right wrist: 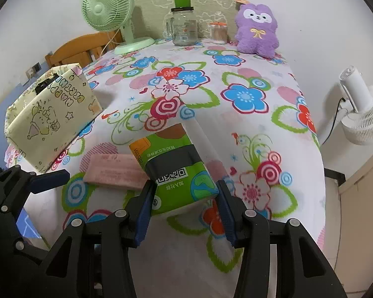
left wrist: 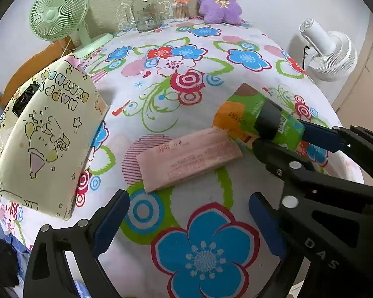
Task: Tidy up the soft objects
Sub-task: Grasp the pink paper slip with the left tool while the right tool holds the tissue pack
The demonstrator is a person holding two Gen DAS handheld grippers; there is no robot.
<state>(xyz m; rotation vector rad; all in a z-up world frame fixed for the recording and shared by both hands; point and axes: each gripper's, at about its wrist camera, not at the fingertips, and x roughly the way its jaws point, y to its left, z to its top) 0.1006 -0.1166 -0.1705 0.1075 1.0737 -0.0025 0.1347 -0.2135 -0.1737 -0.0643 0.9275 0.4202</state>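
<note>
A green tissue pack [right wrist: 176, 171] lies on the flowered tablecloth, and my right gripper [right wrist: 185, 195] is shut on its near end; it also shows in the left wrist view [left wrist: 258, 119]. A pink tissue pack [left wrist: 189, 157] lies flat just left of it, also seen in the right wrist view [right wrist: 114, 172]. My left gripper [left wrist: 186, 221] is open and empty, just in front of the pink pack. A purple plush toy [right wrist: 257, 31] sits at the table's far edge. A cream fabric bag [left wrist: 47, 139] printed "Happy Birthday" stands open at the left.
A green desk fan [right wrist: 112, 12], a glass jar with a green lid [right wrist: 184, 27] and a small jar of cotton swabs [right wrist: 218, 33] stand along the far edge. A white fan [right wrist: 360, 114] stands off the table's right side. A wooden chair [right wrist: 79, 49] is behind the left.
</note>
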